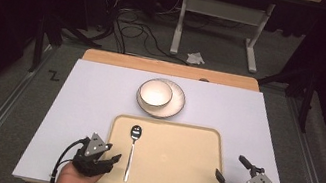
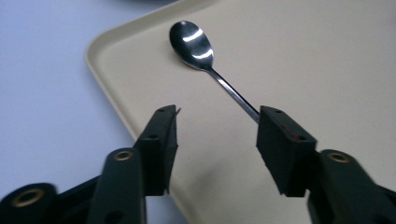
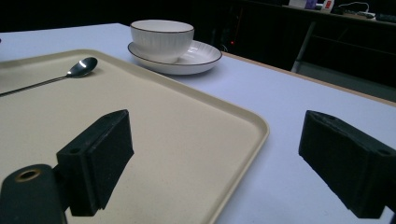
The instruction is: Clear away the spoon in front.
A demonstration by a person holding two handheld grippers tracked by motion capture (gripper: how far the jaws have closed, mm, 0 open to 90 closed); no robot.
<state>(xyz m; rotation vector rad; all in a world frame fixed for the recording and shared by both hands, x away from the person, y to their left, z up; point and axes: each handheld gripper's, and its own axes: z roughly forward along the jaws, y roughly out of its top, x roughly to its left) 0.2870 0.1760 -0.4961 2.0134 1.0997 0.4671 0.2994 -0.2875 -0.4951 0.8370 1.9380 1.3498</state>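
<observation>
Dark floor with tangled cables and the white legs of another table surrounds a white tabletop [image 1: 87,103] edged at its far side by a strip of bare wood. On it, toward the person's side, lies a beige tray [image 1: 173,164] with rounded corners and a low rim. A metal spoon [image 1: 131,151] rests flat on the left part of the tray, its bowl pointing away from the person and its handle running back toward the near edge. Beyond the tray, just past its far rim, a white bowl [image 1: 155,92] sits on a white saucer [image 1: 178,105], both with a thin dark rim line. The left gripper [image 1: 102,158] hovers at the tray's near left corner, held in a hand [image 1: 74,182], its jaws spread apart and gripping nothing; in the left gripper view the spoon's handle passes behind the tip of one jaw, though whether they touch I cannot tell. The right gripper [image 1: 231,170] sits at the tray's near right edge, jaws wide apart and empty, one jaw over the tray and the other over the bare tabletop, as the right gripper view shows
</observation>
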